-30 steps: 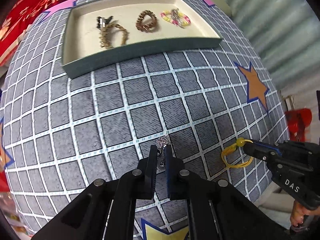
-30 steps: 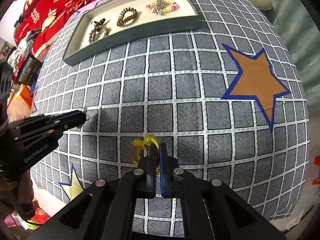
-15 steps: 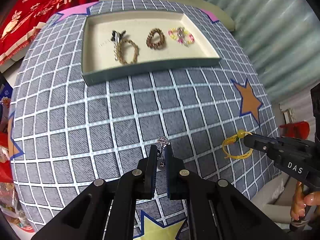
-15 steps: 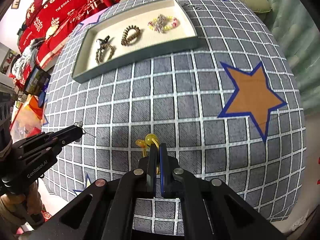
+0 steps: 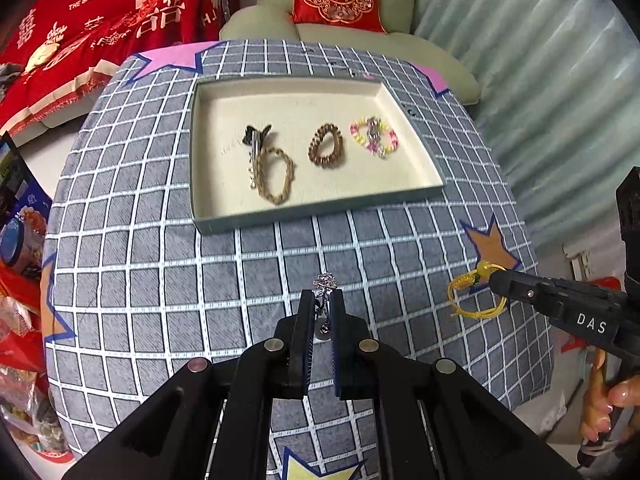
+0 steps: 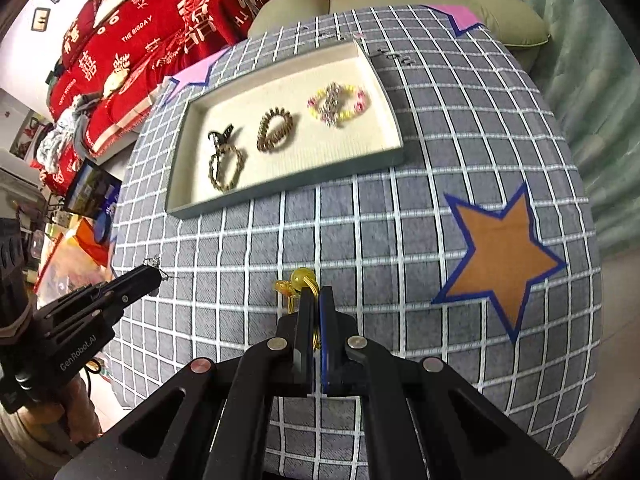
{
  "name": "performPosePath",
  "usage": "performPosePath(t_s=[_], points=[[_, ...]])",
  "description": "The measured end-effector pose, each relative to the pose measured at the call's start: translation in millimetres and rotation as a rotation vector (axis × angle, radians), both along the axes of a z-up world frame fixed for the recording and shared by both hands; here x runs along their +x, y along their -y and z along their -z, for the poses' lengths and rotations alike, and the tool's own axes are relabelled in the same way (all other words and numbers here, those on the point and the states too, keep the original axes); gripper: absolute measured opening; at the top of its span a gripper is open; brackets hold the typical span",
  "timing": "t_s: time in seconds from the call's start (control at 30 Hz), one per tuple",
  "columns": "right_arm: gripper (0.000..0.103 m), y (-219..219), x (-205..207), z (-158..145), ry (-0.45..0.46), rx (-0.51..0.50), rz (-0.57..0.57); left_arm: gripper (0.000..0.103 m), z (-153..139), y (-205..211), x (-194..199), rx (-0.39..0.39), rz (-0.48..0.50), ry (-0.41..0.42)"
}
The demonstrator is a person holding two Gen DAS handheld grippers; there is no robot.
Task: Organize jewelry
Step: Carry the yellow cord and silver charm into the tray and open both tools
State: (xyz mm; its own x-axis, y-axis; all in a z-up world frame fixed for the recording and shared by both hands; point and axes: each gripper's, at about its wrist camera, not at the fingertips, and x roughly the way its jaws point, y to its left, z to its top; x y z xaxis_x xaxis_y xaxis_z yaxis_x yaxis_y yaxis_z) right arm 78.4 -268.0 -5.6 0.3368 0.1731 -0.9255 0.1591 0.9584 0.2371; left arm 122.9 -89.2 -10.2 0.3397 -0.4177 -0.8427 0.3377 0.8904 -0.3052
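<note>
My left tool [image 5: 323, 300] is clenched on a small silver charm piece [image 5: 325, 285], held above the grid-cloth bench [image 5: 160, 280]; my right tool [image 6: 316, 300] is clenched on a yellow cord bracelet [image 6: 298, 280] with a bead, also off the cloth. The tray [image 5: 320, 212] sits further back on the bench, well apart from both tools. In it, in a row, lie a twisted gold bracelet [image 5: 276, 176] with a dark clip, a brown bead ring [image 5: 326, 146] and a pink-yellow bead bracelet [image 5: 374, 137].

A grey tablecloth [image 5: 160, 280] with white grid lines carried orange, pink and yellow blue-edged stars. The cream-lined tray [image 5: 224, 220] had a grey-green rim. At upper left of the frame, a red blanket [image 5: 100, 20] bore white lettering, possibly printed.
</note>
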Motion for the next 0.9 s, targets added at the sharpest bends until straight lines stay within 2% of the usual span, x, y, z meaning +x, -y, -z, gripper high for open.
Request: performPosePath(t_s=[0.23,0.3,0.53,0.9], points=[[0.002,13,28,-15,0.03,0.024,0.002,0.017,-15,-4,22,-0.006,-0.062,0.036],[0.002,17,40,-19,0.04,0.028,-0.002,0.017,-17,-6,31,0.038,-0.054,0.004],[0.002,26,87,-23,0.059,0.032,-0.03,0.017,-17,-5,73,0.04,-0.102,0.02],[0.002,33,149,11,0.006,0.08,-0.036,0.017,13,15,120,0.102,-0.107,0.001]])
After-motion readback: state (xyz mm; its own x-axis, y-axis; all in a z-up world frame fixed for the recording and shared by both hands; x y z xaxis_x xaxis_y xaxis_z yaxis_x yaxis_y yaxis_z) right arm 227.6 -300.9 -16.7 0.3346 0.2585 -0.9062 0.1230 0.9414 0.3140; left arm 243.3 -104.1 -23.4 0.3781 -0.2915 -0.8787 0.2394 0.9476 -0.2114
